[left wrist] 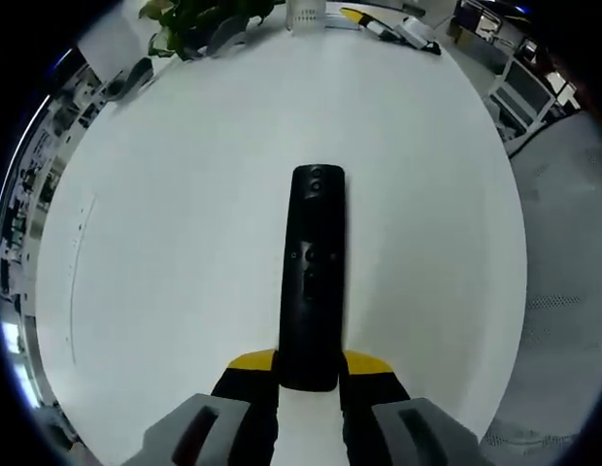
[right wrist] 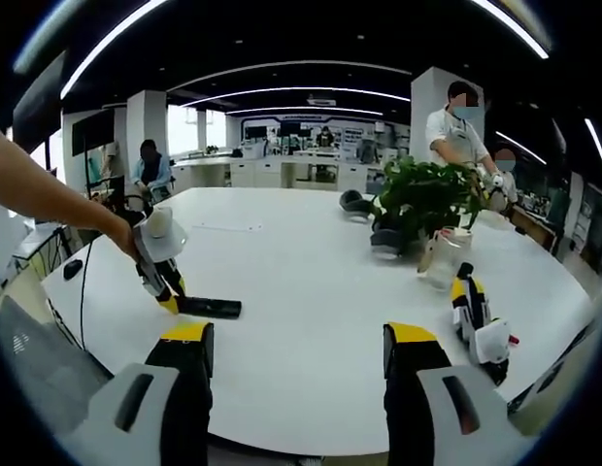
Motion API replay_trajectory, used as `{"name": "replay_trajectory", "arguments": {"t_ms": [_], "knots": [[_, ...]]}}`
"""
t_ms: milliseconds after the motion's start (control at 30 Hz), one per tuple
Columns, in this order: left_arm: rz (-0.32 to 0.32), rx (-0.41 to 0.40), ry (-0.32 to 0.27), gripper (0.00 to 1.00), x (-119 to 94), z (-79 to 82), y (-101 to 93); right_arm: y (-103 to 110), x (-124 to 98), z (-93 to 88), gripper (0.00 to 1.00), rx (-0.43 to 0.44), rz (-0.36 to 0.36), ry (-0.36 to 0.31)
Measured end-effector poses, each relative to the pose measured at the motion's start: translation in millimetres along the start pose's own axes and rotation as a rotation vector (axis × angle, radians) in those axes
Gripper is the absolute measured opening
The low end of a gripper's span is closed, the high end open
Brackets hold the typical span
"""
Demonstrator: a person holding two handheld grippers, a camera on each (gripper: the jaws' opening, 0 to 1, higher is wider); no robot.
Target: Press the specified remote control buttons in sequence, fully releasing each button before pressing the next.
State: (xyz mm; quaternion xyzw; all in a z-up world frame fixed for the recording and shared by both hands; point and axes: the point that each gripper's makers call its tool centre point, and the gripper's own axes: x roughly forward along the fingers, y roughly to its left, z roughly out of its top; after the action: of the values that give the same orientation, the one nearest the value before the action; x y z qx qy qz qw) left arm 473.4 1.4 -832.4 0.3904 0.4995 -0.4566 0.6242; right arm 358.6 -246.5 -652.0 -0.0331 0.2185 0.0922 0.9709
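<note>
A long black remote control lies on the white table, pointing away from me. My left gripper is shut on its near end, the yellow-tipped fingers pressing from both sides. In the right gripper view the same remote sits low at the left of the table, held by the left gripper in a person's hand. My right gripper hovers over the table's near edge, open with nothing between its yellow-tipped fingers.
A potted plant stands on the far right of the table, with a clear bottle in front and a yellow and black tool nearby. Dark objects lie behind. People stand and sit beyond the table.
</note>
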Motion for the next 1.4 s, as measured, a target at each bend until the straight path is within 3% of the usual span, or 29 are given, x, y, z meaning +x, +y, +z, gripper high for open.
{"name": "replay_trajectory", "arguments": {"t_ms": [800, 967, 1233, 1333, 1400], "knots": [[0.002, -0.004, -0.025, 0.23, -2, -5.9, -55.4, 11, 2, -1.4, 0.73, 0.02, 0.074, 0.013], [0.003, -0.006, -0.031, 0.23, -3, -7.7, -68.5, 14, -1, 7.6, 0.75, 0.123, 0.136, -0.027], [0.006, -0.025, -0.054, 0.23, -4, -9.1, -80.8, 15, -1, 15.5, 0.74, 0.214, 0.198, -0.046], [0.007, -0.024, -0.059, 0.23, -3, -8.9, -86.7, 11, 3, 25.1, 0.71, 0.228, 0.211, -0.067], [0.007, -0.025, -0.06, 0.23, -3, -8.8, -91.0, 14, 11, 38.1, 0.69, 0.289, 0.256, -0.083]]}}
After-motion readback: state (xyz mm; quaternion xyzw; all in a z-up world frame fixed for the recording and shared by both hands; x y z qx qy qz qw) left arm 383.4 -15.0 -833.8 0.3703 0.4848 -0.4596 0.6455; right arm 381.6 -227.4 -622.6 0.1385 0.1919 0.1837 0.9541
